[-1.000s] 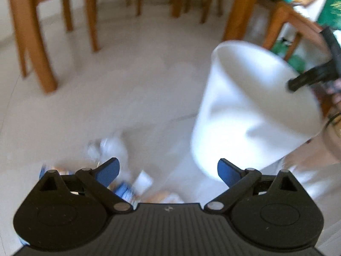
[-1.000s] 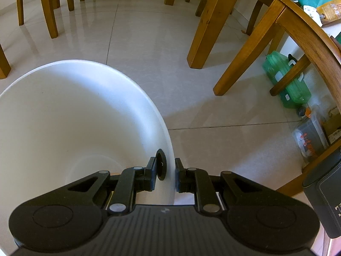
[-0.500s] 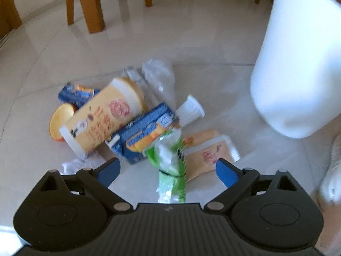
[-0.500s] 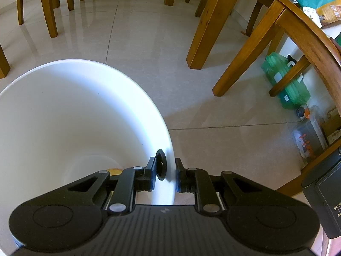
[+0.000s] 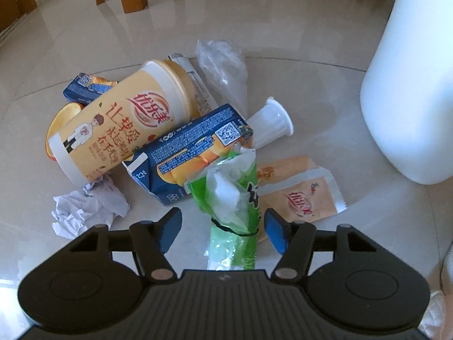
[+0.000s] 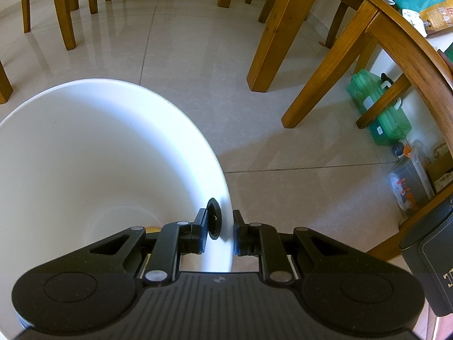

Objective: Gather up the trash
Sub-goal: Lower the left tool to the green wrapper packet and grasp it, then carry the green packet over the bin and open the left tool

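Note:
A pile of trash lies on the tiled floor in the left wrist view: a yellow drink cup (image 5: 119, 119) on its side, a blue juice carton (image 5: 192, 153), a small white cup (image 5: 269, 127), an orange sachet (image 5: 300, 195), crumpled paper (image 5: 87, 209) and a clear plastic bag (image 5: 223, 70). A green wrapper (image 5: 229, 198) sticks up between the jaws of my left gripper (image 5: 223, 229), which are closing; gaps still show on both sides. My right gripper (image 6: 219, 226) is shut on the rim of the white bin (image 6: 85, 155), which stands at the right of the pile (image 5: 410, 99).
Wooden chair and table legs (image 6: 271, 36) stand around the floor space. A green plastic jug (image 6: 379, 113) and a clear container (image 6: 407, 187) sit under a chair at right. A dark box (image 6: 430, 260) is at the right edge.
My left gripper has come down over the trash pile and its jaws have narrowed around the green wrapper. The right gripper and the bin have not moved.

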{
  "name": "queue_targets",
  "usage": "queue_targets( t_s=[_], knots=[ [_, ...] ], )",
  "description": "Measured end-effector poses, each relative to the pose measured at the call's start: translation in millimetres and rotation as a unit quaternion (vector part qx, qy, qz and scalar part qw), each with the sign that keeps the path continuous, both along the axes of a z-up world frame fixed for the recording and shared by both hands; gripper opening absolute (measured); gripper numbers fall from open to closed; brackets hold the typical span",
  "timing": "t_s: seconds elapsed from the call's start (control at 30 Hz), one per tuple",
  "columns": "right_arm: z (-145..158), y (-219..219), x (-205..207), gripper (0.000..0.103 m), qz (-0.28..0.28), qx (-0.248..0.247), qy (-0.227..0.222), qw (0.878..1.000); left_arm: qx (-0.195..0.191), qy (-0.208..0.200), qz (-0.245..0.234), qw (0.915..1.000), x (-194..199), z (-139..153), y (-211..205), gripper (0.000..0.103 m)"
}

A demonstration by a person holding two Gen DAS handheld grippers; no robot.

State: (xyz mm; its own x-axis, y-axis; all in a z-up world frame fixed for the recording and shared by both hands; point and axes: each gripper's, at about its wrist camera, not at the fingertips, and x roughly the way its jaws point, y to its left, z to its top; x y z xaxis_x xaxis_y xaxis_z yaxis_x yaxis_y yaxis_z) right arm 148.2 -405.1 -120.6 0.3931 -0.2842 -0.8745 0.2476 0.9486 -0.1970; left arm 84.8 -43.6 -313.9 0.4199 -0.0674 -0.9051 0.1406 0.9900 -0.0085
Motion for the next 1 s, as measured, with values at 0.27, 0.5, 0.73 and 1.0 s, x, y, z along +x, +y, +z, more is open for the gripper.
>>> queue_targets(
  t_s=[0.27, 0.5, 0.73, 1.0],
  knots=[
    [-2, 0, 1, 0.021, 0.001, -0.001, -0.001, 1.0, -0.001, 0.0, -0.007, 1.0, 3, -4, -2, 0.055],
    [-2, -1, 0, 0.021, 0.001, -0.002, -0.001, 1.0, -0.008, 0.001, -0.013, 0.9999, 7, 0, -3, 0.037],
    [-2, -1, 0, 0.021, 0.001, -0.002, -0.001, 1.0, -0.011, 0.009, -0.049, 0.9987, 6, 21, -6, 0.037],
    [-2, -2, 0, 0.021, -0.001, -0.001, 0.0, 1.0, -0.004, 0.025, -0.184, 0.9825, 9, 93, -14, 0.037]
  ],
)
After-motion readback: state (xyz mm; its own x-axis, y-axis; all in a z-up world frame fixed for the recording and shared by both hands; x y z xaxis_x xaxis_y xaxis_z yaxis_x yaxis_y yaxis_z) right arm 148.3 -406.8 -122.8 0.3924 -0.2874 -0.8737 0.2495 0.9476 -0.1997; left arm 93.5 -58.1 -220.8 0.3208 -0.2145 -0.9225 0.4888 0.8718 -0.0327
